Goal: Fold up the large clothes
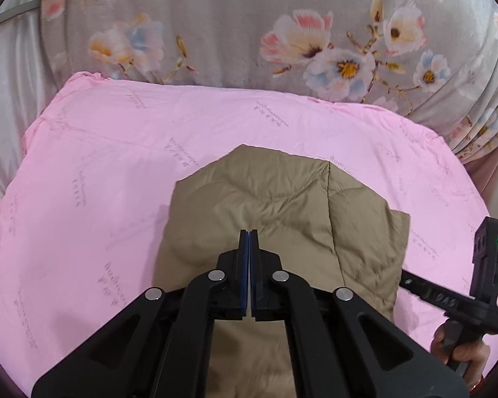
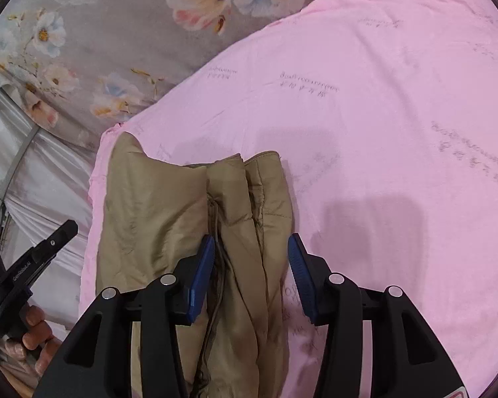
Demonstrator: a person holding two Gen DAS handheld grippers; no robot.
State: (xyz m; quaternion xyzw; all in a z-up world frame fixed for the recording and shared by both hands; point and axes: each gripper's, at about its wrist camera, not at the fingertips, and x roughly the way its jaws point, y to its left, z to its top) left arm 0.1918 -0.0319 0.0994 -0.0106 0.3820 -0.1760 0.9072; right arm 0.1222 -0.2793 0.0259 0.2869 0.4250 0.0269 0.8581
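Folded tan jacket on pink sheet, tongs clear of it.

Tan padded jacket (image 2: 196,232) lying in a narrow folded bundle on the pink sheet (image 2: 381,132), toward the sheet's near edge, flowered bedspread (image 1: 249,33) beyond. Likely light, soft, puffy and somewhat slick; prone to springing open, so best taken at a doubled edge or seam, pinching through all layers. Left tongs (image 1: 248,242) pressed together, holding nothing, above the jacket. Right tongs (image 2: 251,248) apart, straddling the jacket's folds, pads not pressing. A hand (image 2: 33,335) on the left handle, beside the jacket.
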